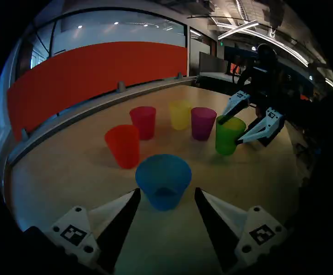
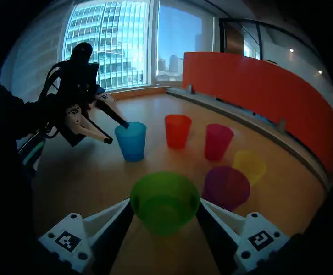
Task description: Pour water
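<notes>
— Between your left jaws, left gripper view, what stands?
— You have the blue cup [image 1: 163, 181] upright on the table [image 1: 258, 174]; your left gripper [image 1: 167, 190] is released, both fingers clear of it.
— Right gripper view?
— Your right gripper [image 2: 164, 200] flanks the green cup [image 2: 164, 208], fingers at its sides; a grasp cannot be told.

Near left: worktop [image 1: 52, 183] bare, open passage.
Centre: orange cup [image 1: 123, 145], red cup [image 1: 143, 122], yellow cup [image 1: 180, 114] and purple cup [image 1: 202, 123] clustered, gaps narrow.
Right: green cup [image 1: 226, 142] with right gripper [image 1: 229, 131] around it.
Far left: rail [image 1: 88, 107] bounds worktop.
</notes>
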Demonstrator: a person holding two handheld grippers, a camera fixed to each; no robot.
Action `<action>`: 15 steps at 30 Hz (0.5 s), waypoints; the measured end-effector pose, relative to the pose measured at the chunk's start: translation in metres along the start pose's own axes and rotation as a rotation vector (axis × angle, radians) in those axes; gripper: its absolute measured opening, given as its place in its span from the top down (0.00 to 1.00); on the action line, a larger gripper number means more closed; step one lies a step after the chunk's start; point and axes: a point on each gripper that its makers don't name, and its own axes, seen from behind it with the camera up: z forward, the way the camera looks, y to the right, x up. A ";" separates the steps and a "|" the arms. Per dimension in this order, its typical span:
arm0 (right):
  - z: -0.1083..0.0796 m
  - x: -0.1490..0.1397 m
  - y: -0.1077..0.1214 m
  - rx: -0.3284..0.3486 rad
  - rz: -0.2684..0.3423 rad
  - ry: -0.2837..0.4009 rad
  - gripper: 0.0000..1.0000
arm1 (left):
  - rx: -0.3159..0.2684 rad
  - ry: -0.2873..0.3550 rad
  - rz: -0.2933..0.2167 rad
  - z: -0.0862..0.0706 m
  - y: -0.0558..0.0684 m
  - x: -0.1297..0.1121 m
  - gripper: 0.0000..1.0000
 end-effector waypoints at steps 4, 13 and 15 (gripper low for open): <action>-0.005 0.001 -0.001 -0.002 -0.008 0.001 0.09 | 0.003 -0.004 0.014 0.007 0.000 0.002 0.13; -0.015 0.002 -0.004 -0.005 -0.030 0.003 0.09 | -0.002 -0.008 0.018 0.020 -0.001 0.007 0.13; -0.016 0.002 -0.004 -0.006 -0.030 0.003 0.09 | -0.002 -0.010 0.019 0.023 -0.002 0.009 0.13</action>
